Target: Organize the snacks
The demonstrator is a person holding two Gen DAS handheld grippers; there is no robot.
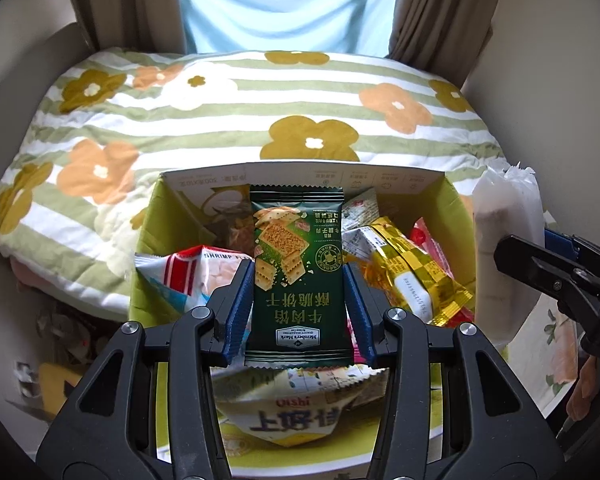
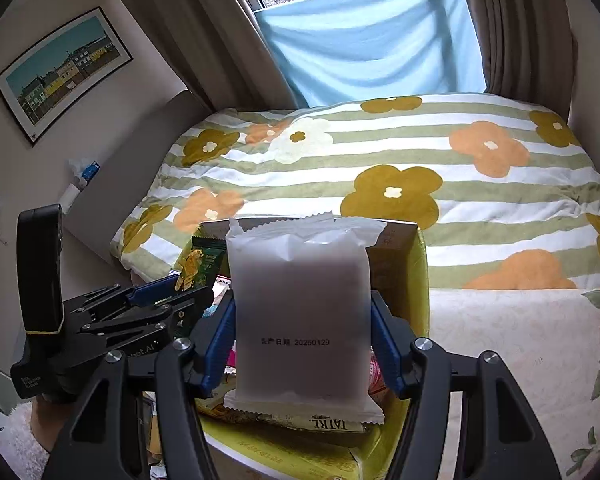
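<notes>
My left gripper [image 1: 299, 280] is shut on a dark green cracker packet [image 1: 298, 272] and holds it upright over a yellow-green cardboard box [image 1: 458, 216] full of snacks. In the box lie a red-and-white shrimp chip bag [image 1: 188, 268], a gold packet [image 1: 416, 276] and a white Oishi bag [image 1: 296, 412]. My right gripper [image 2: 303, 320] is shut on a white frosted packet [image 2: 302, 304] and holds it upright over the same box [image 2: 414, 276]. The left gripper [image 2: 148, 304] with the green packet [image 2: 200, 268] shows at the left of the right wrist view. The white packet [image 1: 504, 232] shows at the right of the left wrist view.
The box stands against a bed with a striped flowered duvet [image 1: 260, 112]. A floral cloth [image 2: 516, 360] lies to the right of the box. Curtains and a blue sheet [image 2: 372, 44] hang behind the bed. A framed picture [image 2: 60, 72] is on the left wall.
</notes>
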